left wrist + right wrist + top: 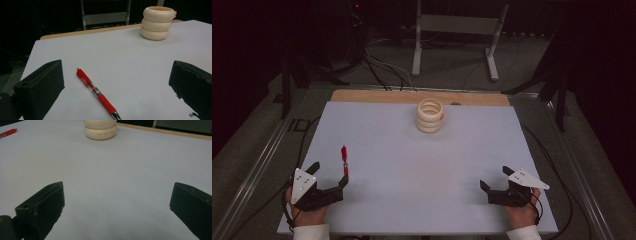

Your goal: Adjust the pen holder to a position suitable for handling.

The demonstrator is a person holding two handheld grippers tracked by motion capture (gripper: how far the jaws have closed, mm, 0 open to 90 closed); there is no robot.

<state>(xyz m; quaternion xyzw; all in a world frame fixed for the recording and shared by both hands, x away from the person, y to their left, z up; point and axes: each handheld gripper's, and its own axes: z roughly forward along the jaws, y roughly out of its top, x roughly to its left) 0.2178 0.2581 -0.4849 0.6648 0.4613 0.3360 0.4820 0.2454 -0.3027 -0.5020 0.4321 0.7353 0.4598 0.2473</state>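
Note:
A red pen (345, 158) lies on the white table top (422, 165) at the left, its silver tip toward me. In the left gripper view the red pen (96, 93) lies between the wide-apart jaws. My left gripper (331, 172) is open, just behind the pen's near end. A cream ribbed holder (429, 115) made of stacked rings stands upright near the table's far edge; the cream holder (157, 23) shows at upper right in the left gripper view. My right gripper (496, 178) rests open at the near right with nothing between its jaws.
A wooden strip (419, 97) borders the table's far edge. Beyond it stand a white metal frame (457, 35) and cables on the dark floor. Broad bare surface lies between the two grippers and the holder.

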